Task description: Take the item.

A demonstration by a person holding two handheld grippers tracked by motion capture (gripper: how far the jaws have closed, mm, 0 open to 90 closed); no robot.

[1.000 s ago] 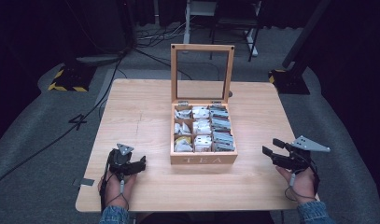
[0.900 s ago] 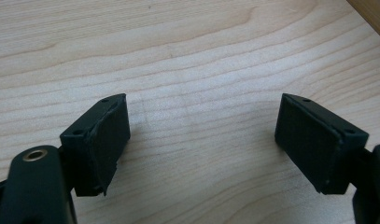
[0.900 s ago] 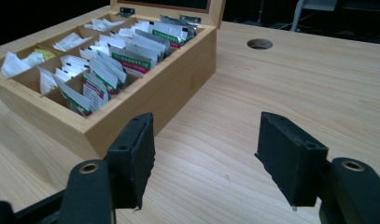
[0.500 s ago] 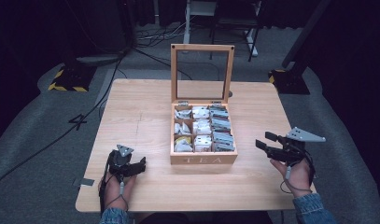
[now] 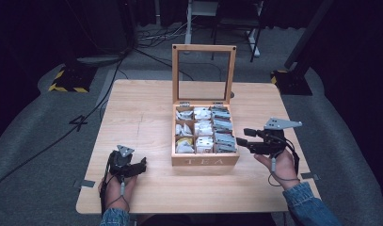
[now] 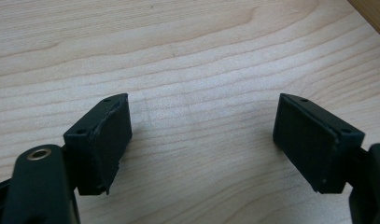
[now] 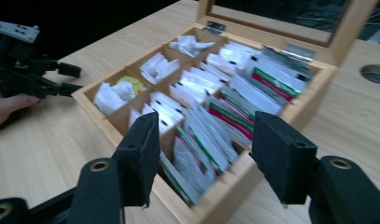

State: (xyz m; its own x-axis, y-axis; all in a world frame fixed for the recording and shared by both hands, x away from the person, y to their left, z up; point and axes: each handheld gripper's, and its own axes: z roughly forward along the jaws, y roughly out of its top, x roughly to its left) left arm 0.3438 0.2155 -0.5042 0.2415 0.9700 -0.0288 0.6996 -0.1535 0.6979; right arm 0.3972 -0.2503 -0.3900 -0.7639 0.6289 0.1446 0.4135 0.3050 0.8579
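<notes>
Tea box (image 5: pixel 205 160) mid-table, lid upright at far edge, long axis near-to-far.
R gripper (image 5: pixel 242 141) at box's right rim, jaws spread; L gripper (image 5: pixel 141 164) spread, on bare table (image 5: pixel 142 113) left of box.

pale wooden tea box (image 5: pixel 205 160), white sachets (image 5: pixel 203 128)

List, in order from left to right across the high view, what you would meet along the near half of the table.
left gripper → wooden tea box → right gripper, all over the table.
</notes>
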